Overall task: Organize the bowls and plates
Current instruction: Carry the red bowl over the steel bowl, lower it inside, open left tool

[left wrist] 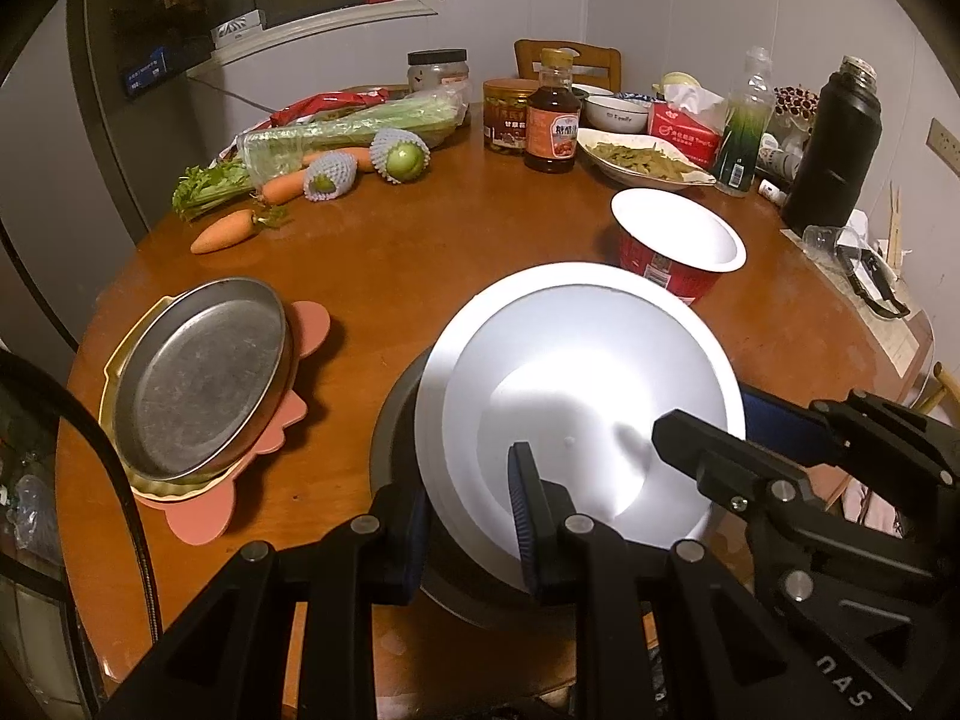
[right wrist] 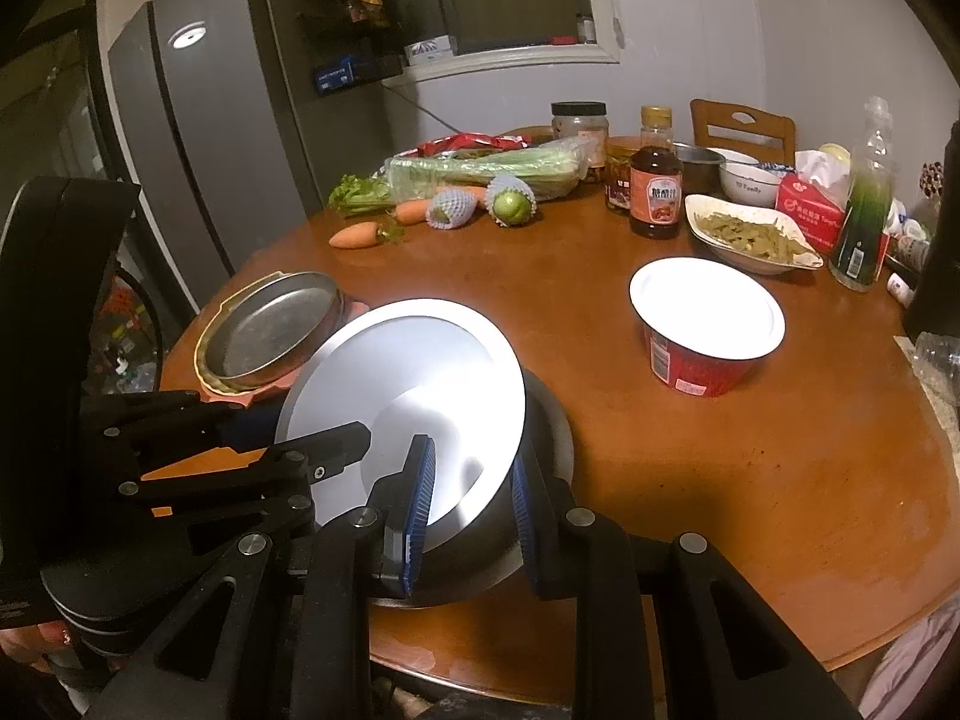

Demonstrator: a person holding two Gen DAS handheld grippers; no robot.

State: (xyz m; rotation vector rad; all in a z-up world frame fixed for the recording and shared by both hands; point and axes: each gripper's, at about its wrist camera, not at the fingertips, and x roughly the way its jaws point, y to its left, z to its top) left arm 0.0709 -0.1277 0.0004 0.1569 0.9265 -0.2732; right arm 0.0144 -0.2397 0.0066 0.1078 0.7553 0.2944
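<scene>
A white plate (left wrist: 576,396) lies tilted over a dark metal bowl (left wrist: 396,420) at the table's near edge. My left gripper (left wrist: 468,516) straddles the plate's near rim, one finger under it and one on top. My right gripper (right wrist: 471,498) also straddles the rim of the white plate (right wrist: 414,378) from the other side, above the metal bowl (right wrist: 546,420). A steel pan (left wrist: 198,378) rests in a yellow dish on a pink mat at left. A red paper bowl (left wrist: 678,246) stands behind the plate; it also shows in the right wrist view (right wrist: 708,324).
The round wooden table (left wrist: 420,252) holds carrots (left wrist: 223,232), celery, netted fruit, a sauce bottle (left wrist: 552,114), jars, a dish of green beans (left wrist: 642,159), a tissue box, a black flask (left wrist: 834,144) and a chair behind. A grey fridge (right wrist: 198,138) stands left.
</scene>
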